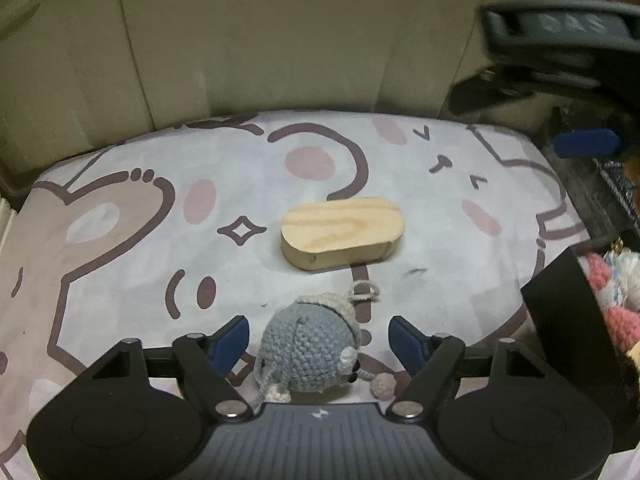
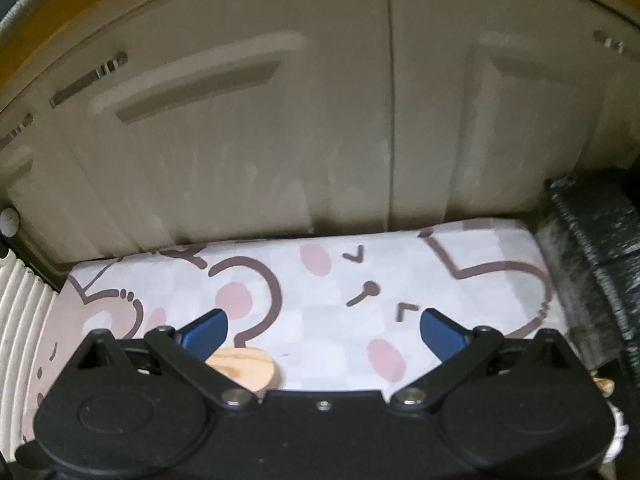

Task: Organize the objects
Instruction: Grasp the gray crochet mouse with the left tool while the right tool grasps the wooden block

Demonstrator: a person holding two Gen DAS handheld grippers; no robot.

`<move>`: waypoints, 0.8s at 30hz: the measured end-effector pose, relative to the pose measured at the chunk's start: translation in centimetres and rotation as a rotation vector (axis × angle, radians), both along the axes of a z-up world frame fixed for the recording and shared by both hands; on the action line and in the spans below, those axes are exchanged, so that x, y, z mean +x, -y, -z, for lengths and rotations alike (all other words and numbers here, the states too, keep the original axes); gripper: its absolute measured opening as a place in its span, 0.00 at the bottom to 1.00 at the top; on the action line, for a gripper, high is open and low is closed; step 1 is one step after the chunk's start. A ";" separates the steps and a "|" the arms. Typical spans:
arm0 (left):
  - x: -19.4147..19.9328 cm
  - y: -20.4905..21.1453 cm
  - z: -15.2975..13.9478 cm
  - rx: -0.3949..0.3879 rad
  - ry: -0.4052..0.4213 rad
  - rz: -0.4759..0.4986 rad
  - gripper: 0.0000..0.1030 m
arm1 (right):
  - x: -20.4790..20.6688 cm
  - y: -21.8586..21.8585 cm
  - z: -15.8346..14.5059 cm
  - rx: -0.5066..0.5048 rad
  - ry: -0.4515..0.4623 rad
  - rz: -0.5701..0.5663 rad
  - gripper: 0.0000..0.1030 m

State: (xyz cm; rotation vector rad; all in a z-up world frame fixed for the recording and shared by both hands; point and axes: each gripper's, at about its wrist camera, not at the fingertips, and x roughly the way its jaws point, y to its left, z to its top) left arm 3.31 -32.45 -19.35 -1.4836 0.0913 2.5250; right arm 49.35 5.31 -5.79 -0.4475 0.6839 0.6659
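A cloth with a cartoon print (image 1: pixel 120 240) covers the counter, and behind it stands a beige wall of cabinet doors (image 2: pixel 240 140). On the cloth, near the middle, lies a wooden block (image 1: pixel 340 232) with rounded ends, flat on its wide face. Closer to the camera sits a small grey crochet toy (image 1: pixel 312 348), apart from the block.

The left claw (image 1: pixel 318 340) is wide open, and the toy lies between its two blue fingertips (image 1: pixel 232 340), with a gap on each side, so nothing is gripped. The right claw (image 2: pixel 322 334) is also wide open and empty; in its own view the block shows only partly, under the left finger. At the right border of the left view is a dark container (image 1: pixel 568 320) with pink and white knitted things (image 1: pixel 616 292) inside.

I judge that the step in hand is the picking of the toy by the left claw. The next move calls for closing the fingers evenly on the soft body, then lifting it. The toy is round and soft, so it may squeeze or roll; a grip around its middle seems safer. Probably it belongs with the other knitted things on the right, but this is only my guess.
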 end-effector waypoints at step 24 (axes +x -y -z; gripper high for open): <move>-0.4 7.1 -0.6 -0.024 0.021 -0.125 0.50 | -1.4 -5.1 9.4 -0.060 -0.085 -0.054 1.00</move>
